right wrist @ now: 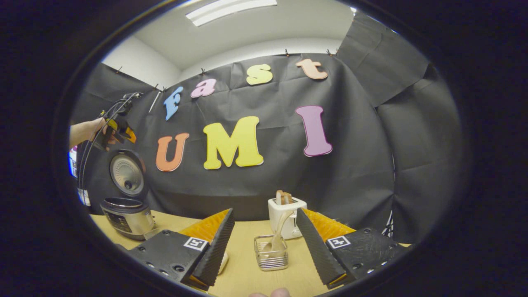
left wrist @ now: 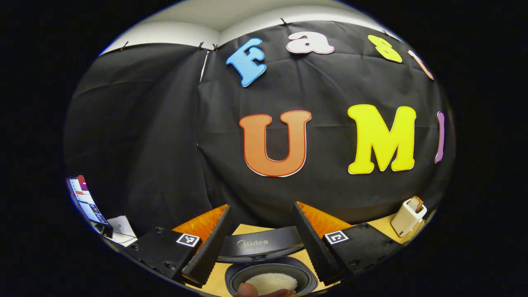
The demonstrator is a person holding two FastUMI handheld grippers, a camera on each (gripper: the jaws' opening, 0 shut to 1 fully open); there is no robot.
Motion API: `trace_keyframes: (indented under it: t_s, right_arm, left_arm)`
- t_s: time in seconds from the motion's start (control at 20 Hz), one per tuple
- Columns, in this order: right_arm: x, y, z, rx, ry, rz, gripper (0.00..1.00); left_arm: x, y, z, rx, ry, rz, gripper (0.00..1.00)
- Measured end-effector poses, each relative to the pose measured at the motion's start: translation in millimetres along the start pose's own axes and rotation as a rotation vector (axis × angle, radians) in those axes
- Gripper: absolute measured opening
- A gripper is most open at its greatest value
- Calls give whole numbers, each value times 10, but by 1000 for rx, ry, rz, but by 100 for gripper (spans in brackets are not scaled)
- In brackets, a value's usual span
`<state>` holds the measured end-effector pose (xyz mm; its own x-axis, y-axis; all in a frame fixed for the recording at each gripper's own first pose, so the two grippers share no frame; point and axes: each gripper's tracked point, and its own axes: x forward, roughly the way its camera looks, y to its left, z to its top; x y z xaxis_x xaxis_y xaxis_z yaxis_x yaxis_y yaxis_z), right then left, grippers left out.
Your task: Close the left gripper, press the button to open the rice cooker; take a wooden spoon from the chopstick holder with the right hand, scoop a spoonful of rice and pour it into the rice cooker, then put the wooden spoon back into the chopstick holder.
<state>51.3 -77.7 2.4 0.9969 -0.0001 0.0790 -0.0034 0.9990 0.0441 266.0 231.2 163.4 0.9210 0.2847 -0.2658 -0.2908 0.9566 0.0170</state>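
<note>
Bare table leads to the chopstick holder; toaster just behind.

The brand word "Midea" is written in pale letters on the dark lid of the rice cooker, between the two fingers in the left gripper view. Each finger mount carries a small square black-and-white marker: two in the left gripper view and, two in the right gripper view and. The control panel on the cooker body is too small to read.
</note>
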Motion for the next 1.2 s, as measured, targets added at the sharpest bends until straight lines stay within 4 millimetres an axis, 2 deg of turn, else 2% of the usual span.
trace_keyframes:
  t_s: [0.1,0.25,0.35,0.4,0.5,0.55,0.6,0.65,0.7,0.75,0.85,0.9,0.95,1.05,1.1,1.15,1.2]
  right_arm:
    - [-25,-34,-3,11,-13,-13,89]
    - [-28,-48,-95,38,10,-13,89]
    - [-15,-44,-86,29,13,-9,89]
    - [-22,-45,-47,23,6,-10,89]
    - [-20,-23,-35,26,1,-7,89]
    - [-14,13,-62,31,7,0,89]
    - [-14,48,-89,35,18,6,89]
    - [-12,84,-117,35,28,15,84]
    - [-9,123,-123,33,32,22,84]
    - [-21,142,-108,31,30,27,90]
    - [-47,195,-96,32,29,38,90]
    - [-54,196,-91,28,29,36,84]
    - [-54,189,-89,27,33,37,84]
    - [-66,166,-72,32,37,32,95]
    - [-59,128,-70,35,46,23,95]
    - [-54,99,-93,41,58,13,89]
    - [-47,74,-118,48,74,3,93]
  left_arm:
    - [87,14,-55,-32,35,-6,93]
    - [202,70,-253,-84,121,-7,92]
    - [208,119,-256,-89,121,5,91]
    - [187,117,-277,-98,135,7,87]
    - [177,90,-310,-88,151,11,86]
    - [146,84,-327,-90,163,16,85]
    - [117,76,-340,-91,171,22,91]
    - [87,62,-365,-94,182,24,85]
    - [41,43,-387,-97,188,23,85]
    - [-9,36,-419,-102,192,21,85]
    - [-102,10,-467,-105,185,17,86]
    - [-160,-8,-505,-100,183,16,86]
    - [-224,-27,-552,-100,186,16,86]
    - [-367,-74,-664,-100,200,13,86]
    - [-431,-107,-727,-98,202,7,86]
    - [-494,-127,-780,-99,203,0,86]
    - [-541,-154,-847,-102,204,-7,86]
